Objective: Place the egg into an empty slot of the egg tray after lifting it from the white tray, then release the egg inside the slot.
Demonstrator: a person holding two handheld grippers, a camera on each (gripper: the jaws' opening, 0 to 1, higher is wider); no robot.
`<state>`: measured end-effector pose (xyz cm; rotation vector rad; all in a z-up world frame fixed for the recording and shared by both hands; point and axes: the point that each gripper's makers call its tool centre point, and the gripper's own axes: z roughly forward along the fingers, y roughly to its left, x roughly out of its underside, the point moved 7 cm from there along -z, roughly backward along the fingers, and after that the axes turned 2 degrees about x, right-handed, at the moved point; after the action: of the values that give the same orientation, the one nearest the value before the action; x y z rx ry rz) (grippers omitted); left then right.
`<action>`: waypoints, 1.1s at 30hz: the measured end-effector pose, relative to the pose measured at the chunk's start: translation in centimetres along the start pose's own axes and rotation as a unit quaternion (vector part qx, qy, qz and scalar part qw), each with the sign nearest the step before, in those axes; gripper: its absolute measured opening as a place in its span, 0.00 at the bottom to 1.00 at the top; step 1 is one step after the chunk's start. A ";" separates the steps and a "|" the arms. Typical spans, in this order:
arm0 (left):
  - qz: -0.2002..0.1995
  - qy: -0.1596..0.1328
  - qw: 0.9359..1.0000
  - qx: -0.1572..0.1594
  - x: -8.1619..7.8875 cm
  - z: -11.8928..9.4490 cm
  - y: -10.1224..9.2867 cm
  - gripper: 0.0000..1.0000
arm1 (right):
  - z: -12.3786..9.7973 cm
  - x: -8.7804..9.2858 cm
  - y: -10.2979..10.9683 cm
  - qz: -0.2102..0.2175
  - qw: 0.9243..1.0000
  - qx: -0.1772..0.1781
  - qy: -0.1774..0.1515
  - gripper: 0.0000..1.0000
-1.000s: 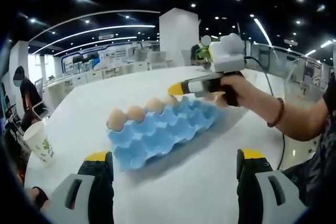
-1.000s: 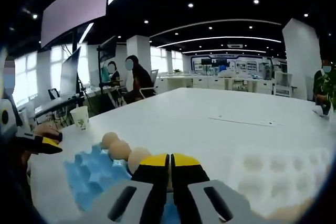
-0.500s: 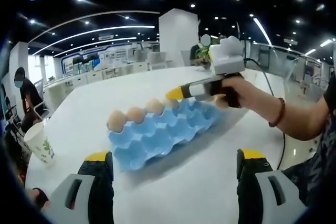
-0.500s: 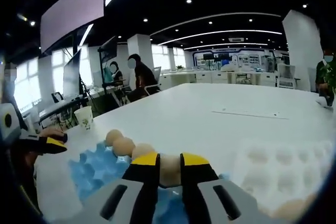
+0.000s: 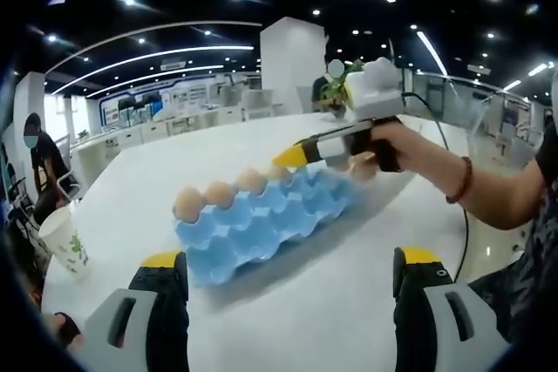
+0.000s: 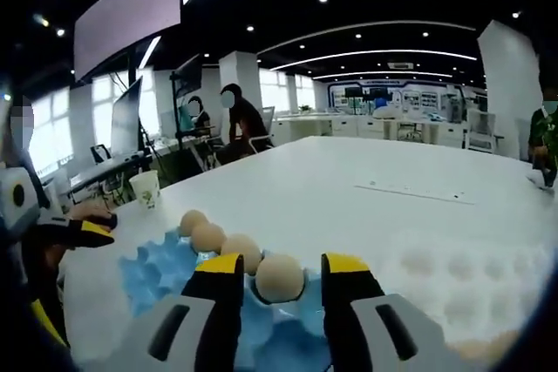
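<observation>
resting in blue egg tray (image 6: 174,272) slot, egg (image 6: 280,277) seen between parted fingers of right gripper (image 6: 281,278), no grip. left gripper (image 5: 283,269) fingers wide, empty, near tray. risk: egg nudged on withdrawal, neighbouring eggs (image 6: 216,240) knocked.

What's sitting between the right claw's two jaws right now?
In the right gripper view, an egg sits between the open right claw's jaws, in the blue egg tray.

Right gripper (image 6: 281,272) jaws spread apart; egg (image 6: 280,277) freed in egg tray (image 6: 166,269).
</observation>
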<state>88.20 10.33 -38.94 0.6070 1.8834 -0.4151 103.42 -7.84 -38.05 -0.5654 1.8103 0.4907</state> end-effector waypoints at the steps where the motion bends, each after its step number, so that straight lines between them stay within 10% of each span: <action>1: 0.000 -0.001 1.000 0.000 0.0 0.0 0.0 1.00 | -0.2 0.0 -0.1 -0.002 1.000 0.002 0.000 0.46; 15: -0.004 -0.006 1.000 -0.007 -0.2 -0.1 -0.1 1.00 | -1.8 0.5 -2.6 -0.019 0.999 0.045 0.007 0.79; 33: -0.009 -0.002 1.000 -0.011 -0.2 0.1 -0.1 1.00 | -3.9 1.3 -5.6 -0.027 0.997 0.073 0.024 0.84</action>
<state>88.30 10.17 -38.78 0.5749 1.8882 -0.4057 103.47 -14.78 -38.45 -0.5264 1.8543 0.3079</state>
